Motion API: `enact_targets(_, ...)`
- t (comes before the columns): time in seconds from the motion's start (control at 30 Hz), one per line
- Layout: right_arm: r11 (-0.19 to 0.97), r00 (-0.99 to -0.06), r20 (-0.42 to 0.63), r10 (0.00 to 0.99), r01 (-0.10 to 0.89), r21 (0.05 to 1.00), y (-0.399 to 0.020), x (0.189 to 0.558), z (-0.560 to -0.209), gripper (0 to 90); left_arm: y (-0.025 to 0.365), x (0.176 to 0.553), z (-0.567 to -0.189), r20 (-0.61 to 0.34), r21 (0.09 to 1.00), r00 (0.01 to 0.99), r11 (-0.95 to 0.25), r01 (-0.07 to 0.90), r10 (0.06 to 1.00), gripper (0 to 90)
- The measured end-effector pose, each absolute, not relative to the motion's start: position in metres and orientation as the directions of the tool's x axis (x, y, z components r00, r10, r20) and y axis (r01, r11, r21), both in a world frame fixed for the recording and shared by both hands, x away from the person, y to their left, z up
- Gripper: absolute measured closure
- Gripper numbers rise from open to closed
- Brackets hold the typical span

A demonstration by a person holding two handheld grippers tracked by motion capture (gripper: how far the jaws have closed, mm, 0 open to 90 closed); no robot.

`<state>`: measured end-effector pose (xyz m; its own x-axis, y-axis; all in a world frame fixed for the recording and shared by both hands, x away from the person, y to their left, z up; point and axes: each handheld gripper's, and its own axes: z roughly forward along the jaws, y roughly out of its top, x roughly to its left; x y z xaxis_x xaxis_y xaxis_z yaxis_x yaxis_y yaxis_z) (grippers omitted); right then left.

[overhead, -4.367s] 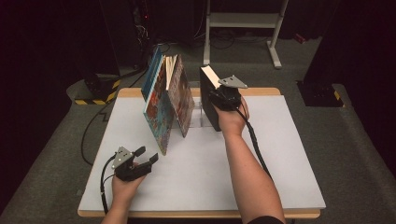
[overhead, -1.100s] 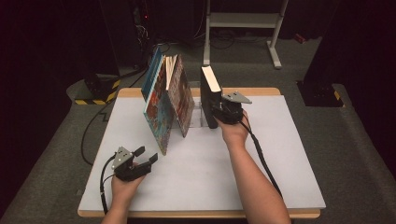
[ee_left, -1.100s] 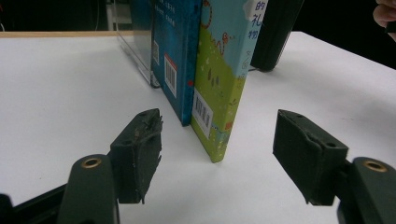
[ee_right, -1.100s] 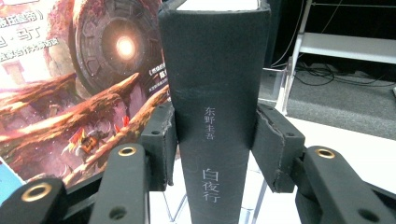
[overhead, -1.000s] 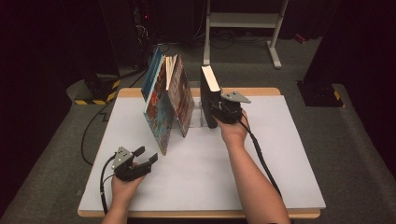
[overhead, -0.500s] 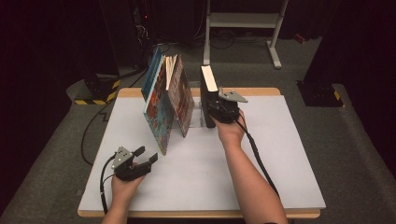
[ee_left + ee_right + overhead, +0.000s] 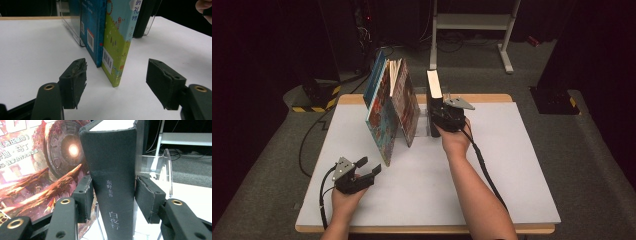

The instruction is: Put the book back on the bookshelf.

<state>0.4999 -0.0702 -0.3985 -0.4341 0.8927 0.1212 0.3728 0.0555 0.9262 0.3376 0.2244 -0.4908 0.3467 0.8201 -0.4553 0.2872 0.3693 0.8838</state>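
Note:
A thick black book (image 7: 434, 90) stands upright on the white table (image 7: 512, 165), spine toward me, beside a clear bookend (image 7: 165, 167). My right gripper (image 7: 435, 117) grips its spine (image 7: 112, 182) low down, one pad pressed against each side. Left of it, several colourful books (image 7: 392, 110) lean together in a fan. My left gripper (image 7: 368, 167) rests near the table's front left, open with nothing between its jaws. In the left gripper view (image 7: 116, 80) it faces the bottom edges of a blue book (image 7: 92, 30) and a green book (image 7: 117, 37).
A clear stand (image 7: 72, 30) props up the leaning books. Cables (image 7: 309, 145) trail over the grey floor at the left. A white metal frame (image 7: 472, 22) stands behind the table. The table's right half and front middle are bare.
The black book was tilted a few seconds ago and now stands upright. My right hand has drawn slightly toward me. The left gripper has not moved.

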Motion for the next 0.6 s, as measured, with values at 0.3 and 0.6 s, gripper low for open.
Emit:
enact_targets(0.3,0.049,-0.431,0.136,0.892,0.392,0.919,-0.0613,0.4994,-0.3958,48.5,0.2229,0.3378,-0.4907,-0.471,0.876,0.341,0.388,0.286,0.813,32.6)
enact_targets(0.6,0.044,-0.429,0.14,0.892,0.391,0.919,-0.0613,0.4999,-0.3958,48.1,0.2224,0.3379,-0.4906,-0.472,0.876,0.343,0.389,0.286,0.812,32.6)
